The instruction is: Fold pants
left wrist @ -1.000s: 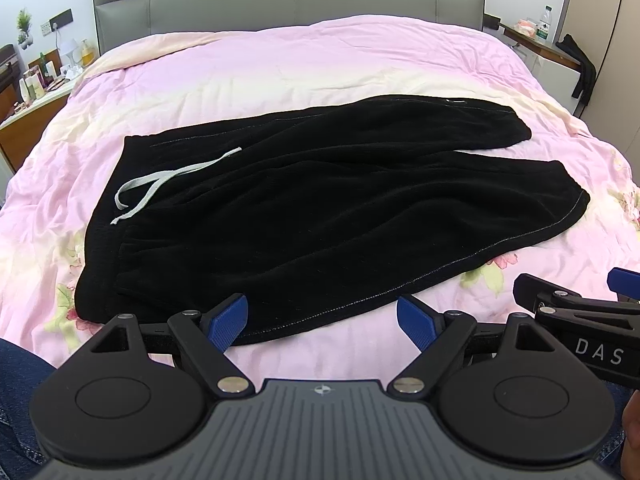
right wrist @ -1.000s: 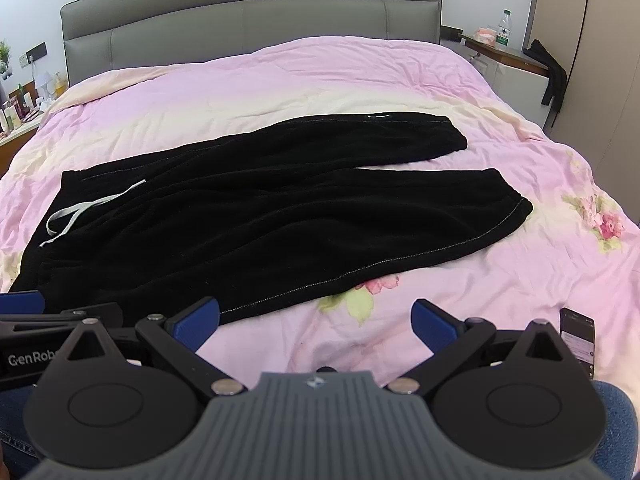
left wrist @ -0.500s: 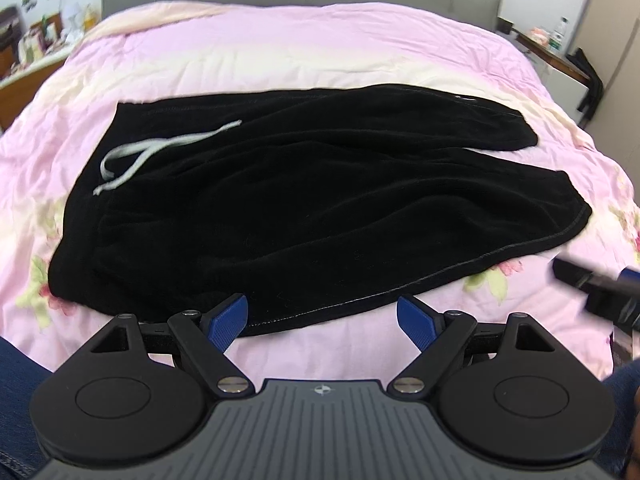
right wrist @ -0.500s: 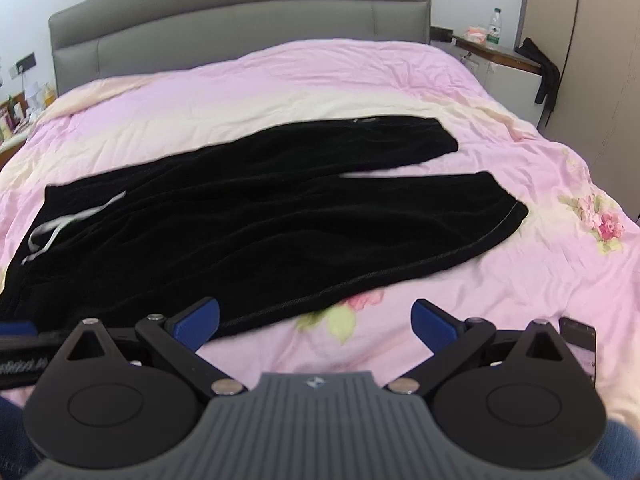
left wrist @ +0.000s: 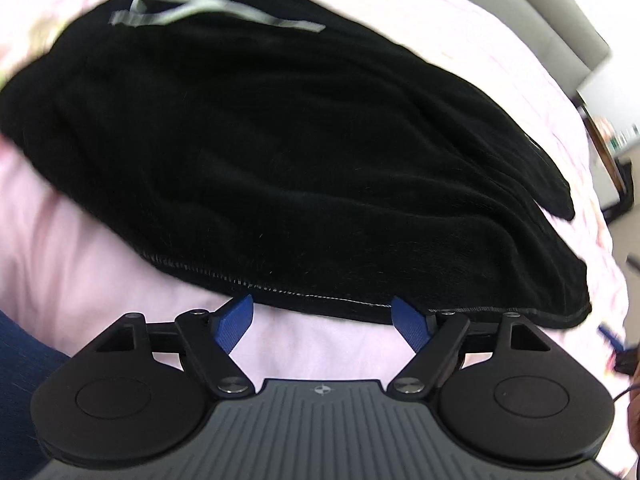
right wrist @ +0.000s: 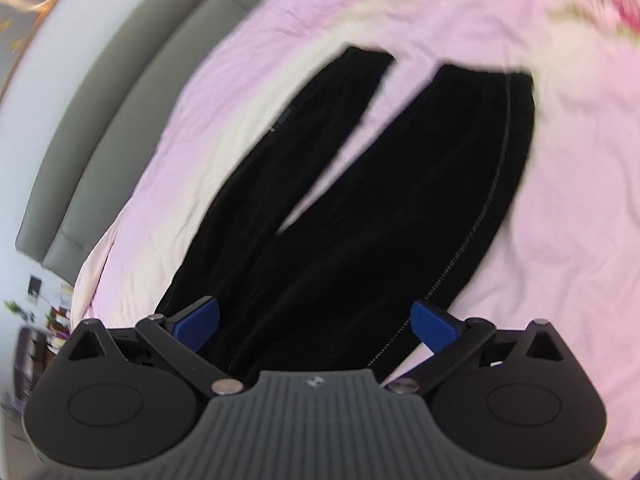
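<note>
Black pants [left wrist: 304, 152] lie spread flat on the pink bed, with a grey drawstring [left wrist: 188, 4] at the waist end, upper left in the left wrist view. My left gripper [left wrist: 324, 316] is open and empty, its blue fingertips [left wrist: 240, 312] right at the stitched near edge of the pants. In the right wrist view the pants [right wrist: 400, 208] run away from me with the two legs splayed apart. My right gripper [right wrist: 316, 324] is open and empty, hovering low over the black cloth with its jaws astride the near leg.
The pink floral duvet [right wrist: 580, 184] covers the whole bed around the pants. A grey padded headboard [right wrist: 132, 92] lies to the left in the right wrist view, with a cluttered nightstand [right wrist: 44, 312] below it. A denim-clad leg [left wrist: 24, 344] shows at lower left.
Both grippers have dropped from a high view down close to the pants. The left one reached the near seam edge. The right one swung round over the leg, looking along the legs.
</note>
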A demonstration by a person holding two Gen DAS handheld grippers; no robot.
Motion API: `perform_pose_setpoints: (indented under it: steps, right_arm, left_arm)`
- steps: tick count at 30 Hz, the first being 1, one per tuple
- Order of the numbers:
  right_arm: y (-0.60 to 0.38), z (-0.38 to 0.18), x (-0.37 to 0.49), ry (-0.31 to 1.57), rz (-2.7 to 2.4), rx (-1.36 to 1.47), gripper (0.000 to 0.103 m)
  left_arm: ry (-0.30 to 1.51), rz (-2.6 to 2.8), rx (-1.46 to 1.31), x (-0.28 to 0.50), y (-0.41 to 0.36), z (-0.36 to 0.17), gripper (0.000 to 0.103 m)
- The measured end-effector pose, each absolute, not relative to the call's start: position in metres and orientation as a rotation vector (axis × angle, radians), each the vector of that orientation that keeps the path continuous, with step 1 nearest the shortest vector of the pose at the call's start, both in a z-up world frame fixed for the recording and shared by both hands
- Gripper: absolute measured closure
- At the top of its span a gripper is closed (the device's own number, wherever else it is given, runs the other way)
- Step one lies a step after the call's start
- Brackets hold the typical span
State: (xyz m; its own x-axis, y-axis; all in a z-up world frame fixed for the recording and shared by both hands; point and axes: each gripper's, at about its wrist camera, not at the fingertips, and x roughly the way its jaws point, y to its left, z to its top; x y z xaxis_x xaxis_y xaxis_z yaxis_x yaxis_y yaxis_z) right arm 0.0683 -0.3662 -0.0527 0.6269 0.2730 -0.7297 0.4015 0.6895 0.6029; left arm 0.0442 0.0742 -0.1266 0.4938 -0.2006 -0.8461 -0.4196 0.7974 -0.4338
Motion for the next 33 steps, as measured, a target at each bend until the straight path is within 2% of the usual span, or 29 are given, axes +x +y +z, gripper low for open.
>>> perform_pose_setpoints:
  steps: [5, 9, 13, 14, 15, 19, 20, 21, 23, 24, 25, 26, 27, 33]
  right_arm:
    - [-0.397, -0.077, 0.087, 0.919, -0.263, 0.909, 0.005]
    - [-0.437, -0.107, 0.101, 0.918, -0.298, 1.121, 0.005]
    - [-0.459, -0.139, 0.096, 0.883, -0.347, 1.282, 0.005]
    - [-0.461, -0.145, 0.095, 0.881, -0.359, 1.311, 0.006]
    - [-0.462, -0.149, 0.094, 0.873, -0.363, 1.344, 0.009]
    - [-0.468, -0.156, 0.097, 0.788, -0.335, 1.431, 0.013]
    - [-0.469, -0.155, 0.098, 0.768, -0.344, 1.428, 0.016]
    - [-0.472, -0.157, 0.099, 0.748, -0.355, 1.429, 0.025]
    - [-0.479, -0.163, 0.104, 0.730, -0.375, 1.434, 0.039]
    - [-0.481, -0.167, 0.106, 0.741, -0.391, 1.439, 0.049]
    - [-0.483, -0.172, 0.108, 0.758, -0.405, 1.440, 0.064]
    - [-0.484, -0.175, 0.108, 0.774, -0.417, 1.439, 0.074]
    - [-0.485, -0.176, 0.106, 0.785, -0.430, 1.433, 0.100]
    - [-0.478, -0.134, 0.103, 0.557, -0.300, 1.376, 0.101]
  left_arm:
    - [1.044, 0.231, -0.891, 0.042, 0.096, -0.151, 0.011]
    - [1.009, 0.281, -0.991, 0.037, 0.111, -0.161, 0.020]
    - [0.928, 0.314, -1.153, 0.027, 0.132, -0.172, 0.022]
    - [0.902, 0.318, -1.187, 0.025, 0.137, -0.174, 0.024]
    - [0.871, 0.320, -1.224, 0.022, 0.142, -0.175, 0.030]
    - [0.746, 0.319, -1.337, 0.010, 0.155, -0.177, 0.033]
    - [0.741, 0.312, -1.331, 0.011, 0.154, -0.175, 0.034]
    - [0.741, 0.306, -1.310, 0.011, 0.154, -0.174, 0.040]
    - [0.747, 0.301, -1.270, 0.010, 0.158, -0.170, 0.055]
    - [0.750, 0.297, -1.262, 0.010, 0.161, -0.168, 0.066]
    - [0.742, 0.286, -1.264, 0.010, 0.164, -0.166, 0.071]
    - [0.736, 0.275, -1.263, 0.011, 0.157, -0.164, 0.073]
    - [0.724, 0.258, -1.260, 0.012, 0.160, -0.160, 0.075]
    - [0.610, 0.128, -1.097, 0.014, 0.157, -0.112, 0.082]
